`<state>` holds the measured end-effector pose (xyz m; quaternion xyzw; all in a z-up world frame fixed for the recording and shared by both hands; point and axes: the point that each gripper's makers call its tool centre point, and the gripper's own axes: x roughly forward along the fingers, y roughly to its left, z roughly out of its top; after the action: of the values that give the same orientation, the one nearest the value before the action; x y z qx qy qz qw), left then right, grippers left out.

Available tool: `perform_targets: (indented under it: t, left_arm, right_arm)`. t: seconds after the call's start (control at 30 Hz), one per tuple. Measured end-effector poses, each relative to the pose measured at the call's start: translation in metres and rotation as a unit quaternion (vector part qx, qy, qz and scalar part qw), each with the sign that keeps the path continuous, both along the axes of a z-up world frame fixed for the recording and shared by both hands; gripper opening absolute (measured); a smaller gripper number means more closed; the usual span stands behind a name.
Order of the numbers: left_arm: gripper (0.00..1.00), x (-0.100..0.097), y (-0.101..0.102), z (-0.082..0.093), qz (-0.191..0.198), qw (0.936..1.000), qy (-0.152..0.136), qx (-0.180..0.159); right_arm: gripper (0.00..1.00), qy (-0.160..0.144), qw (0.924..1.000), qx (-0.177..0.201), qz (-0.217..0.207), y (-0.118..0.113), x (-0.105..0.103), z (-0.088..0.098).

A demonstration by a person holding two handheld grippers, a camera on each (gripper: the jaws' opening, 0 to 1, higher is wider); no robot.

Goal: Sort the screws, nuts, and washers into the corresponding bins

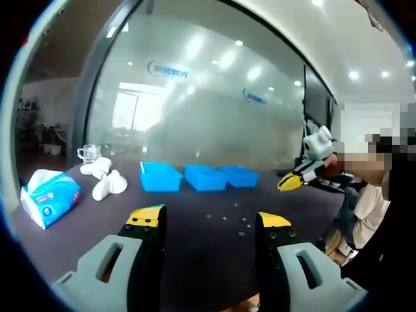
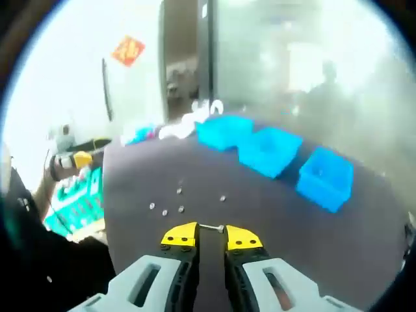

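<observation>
My left gripper (image 1: 209,220) hangs open above the near edge of the dark table (image 1: 195,208), nothing between its yellow-tipped fingers. Small loose screws, nuts and washers (image 1: 233,224) lie just beyond it. Three blue bins (image 1: 160,176) (image 1: 205,177) (image 1: 239,175) stand in a row at the back. My right gripper (image 2: 211,235) is shut on a small screw (image 2: 211,227) that lies across its tips, above the table. Several loose parts (image 2: 166,208) lie past it, and the blue bins (image 2: 224,130) (image 2: 270,151) (image 2: 325,177) run diagonally to the right. The right gripper (image 1: 290,181) also comes in from the right.
A tissue pack (image 1: 49,197), white crumpled items (image 1: 107,183) and a glass cup (image 1: 90,153) sit at the table's left. A person sits at the right. The left gripper (image 2: 75,159) and a green-and-white object (image 2: 78,198) are at the table's left edge. A frosted glass wall stands behind.
</observation>
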<state>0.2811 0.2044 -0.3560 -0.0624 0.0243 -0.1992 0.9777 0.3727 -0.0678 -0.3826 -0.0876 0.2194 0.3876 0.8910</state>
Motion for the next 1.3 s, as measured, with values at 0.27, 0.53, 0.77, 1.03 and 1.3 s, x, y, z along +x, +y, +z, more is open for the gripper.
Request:
perform_targets:
  t: [0.27,0.53,0.77,1.03,1.3]
  left_arm:
    - [0.53,0.003,-0.002,0.004,0.0,1.0,-0.002,0.006]
    - [0.53,0.002,-0.006,0.005,-0.003,0.9999,-0.005,0.009]
    - [0.53,0.003,-0.01,0.005,-0.009,0.9999,-0.004,0.011]
    - [0.53,0.003,-0.011,0.006,-0.012,0.9999,-0.006,0.008]
    - [0.53,0.001,-0.006,0.006,-0.006,0.9999,-0.007,0.003]
  right_arm:
    - [0.11,-0.076,0.9899,0.093,-0.076,-0.023,-0.014,0.018]
    - [0.11,-0.16,0.9703,0.101,-0.15,-0.047,-0.022,0.026]
    - [0.11,-0.197,0.9526,0.138,-0.186,-0.057,-0.004,0.049]
    - [0.11,-0.198,0.9497,0.143,-0.196,-0.061,0.041,0.056]
    - [0.11,-0.204,0.948,0.121,-0.212,-0.07,0.099,0.067]
